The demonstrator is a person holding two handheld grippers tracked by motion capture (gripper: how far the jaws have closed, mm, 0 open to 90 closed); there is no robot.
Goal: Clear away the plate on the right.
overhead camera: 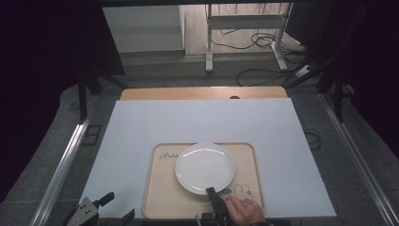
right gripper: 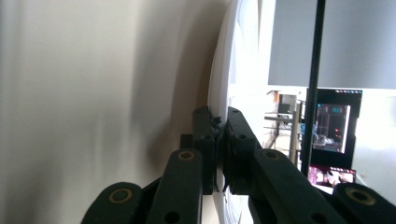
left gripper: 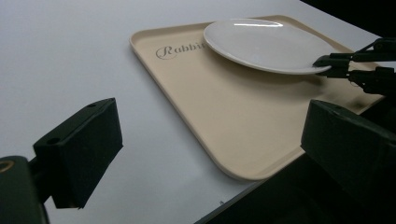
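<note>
Nearest the high camera, at the six o'clock edge of the bench (overhead camera: 141,122), a person's right hand (overhead camera: 243,210) grips the right hand-held gripper (overhead camera: 212,193). Its two black jaws are closed on the near rim of a white plate (overhead camera: 205,167), at about the plate's six o'clock. In the right gripper view the jaws stand nearly together with the thin white plate edge (right gripper: 219,84) pinched between them. In the left gripper view the same right hand-held gripper (left gripper: 327,64) comes in from three o'clock, one jaw above the rim and one below, and the plate (left gripper: 266,43) tilts with its gripped side raised off the tray (left gripper: 224,116).

That beige tray (overhead camera: 164,197) lies on the pale sheet covering the bench, toward six o'clock, with the word "Rabbit" partly hidden by the plate at its ten o'clock corner and a small rabbit drawing (overhead camera: 242,190) at five o'clock, just beside the right hand.

At about seven o'clock of the high view sits the left hand-held gripper (overhead camera: 115,206), off the tray's near left corner. Its jaws are spread wide apart with nothing between them, hanging over the bare bench surface beside the tray.
</note>
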